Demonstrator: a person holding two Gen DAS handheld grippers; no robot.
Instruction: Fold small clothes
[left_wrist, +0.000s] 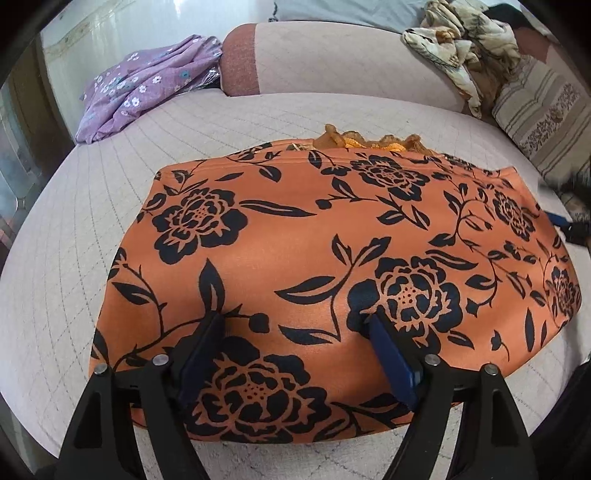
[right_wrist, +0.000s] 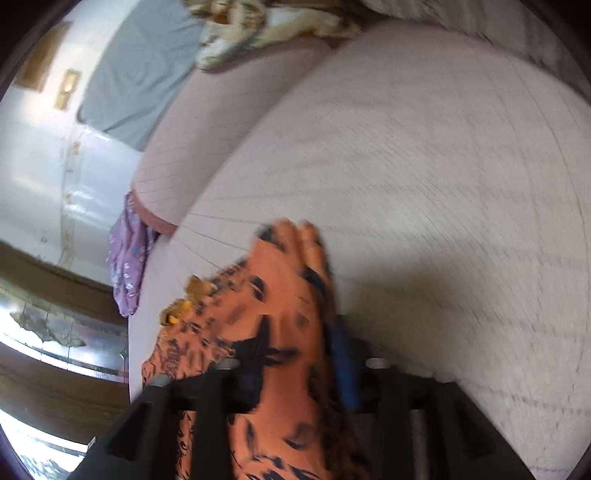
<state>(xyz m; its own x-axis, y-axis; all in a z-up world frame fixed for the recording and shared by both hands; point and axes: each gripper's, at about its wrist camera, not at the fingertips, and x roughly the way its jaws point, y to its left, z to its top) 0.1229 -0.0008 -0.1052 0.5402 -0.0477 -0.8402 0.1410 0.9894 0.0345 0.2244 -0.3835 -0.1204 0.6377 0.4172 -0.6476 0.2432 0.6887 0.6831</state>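
Left wrist view: smooth orange garment (left_wrist: 332, 258), black floral print, lies folded on quilted pale mattress (left_wrist: 258, 114); left gripper (left_wrist: 295, 325) rests on it, jaws spread. Right gripper (right_wrist: 295, 347) straddles a bunched fold; blur hides whether it grips.

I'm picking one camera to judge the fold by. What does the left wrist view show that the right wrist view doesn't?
Only the left wrist view shows the orange floral garment spread flat with its whole outline, the left gripper open over its near edge, and the striped cushion. Only the right wrist view, which is blurred, shows the garment's side edge running between the right gripper fingers, plus the wall behind. Both show the purple flowered cloth, the cream patterned bundle and the quilted surface.
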